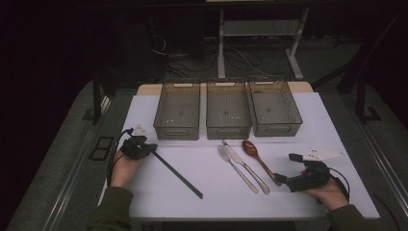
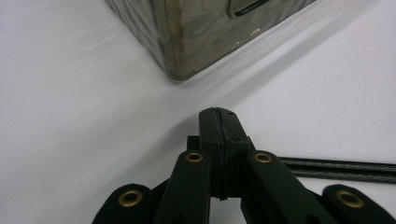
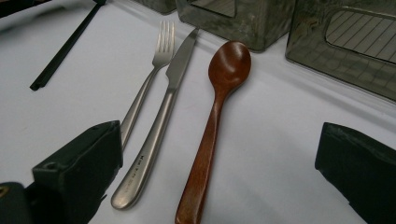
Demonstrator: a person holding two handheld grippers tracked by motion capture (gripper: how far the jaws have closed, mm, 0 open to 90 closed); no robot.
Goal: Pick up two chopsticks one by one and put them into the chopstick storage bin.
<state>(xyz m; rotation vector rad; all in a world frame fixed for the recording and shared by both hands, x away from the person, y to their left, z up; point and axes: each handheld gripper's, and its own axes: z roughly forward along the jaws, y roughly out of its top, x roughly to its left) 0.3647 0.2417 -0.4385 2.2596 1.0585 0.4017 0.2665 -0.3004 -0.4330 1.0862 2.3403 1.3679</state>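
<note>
A white table cover (image 1: 192, 192) spans the middle of the high view, with a strip of pale wood (image 1: 149, 89) showing at its upper edge. Three translucent smoky-grey bins (image 1: 227, 115) sit along the upper centre, their floors ruled with fine parallel lines. Lower centre lie a silver fork (image 1: 235, 168) and silver knife (image 1: 246, 167), and beside them a glossy reddish-brown wooden spoon (image 1: 260, 161). A black rod (image 1: 177, 174) runs across the lower left. The left gripper (image 2: 218, 122) is black with brass-coloured rivets; the right gripper (image 1: 280, 179) is black, topped by a pale grey plate. Both sleeves (image 1: 108, 211) are olive green.
</note>
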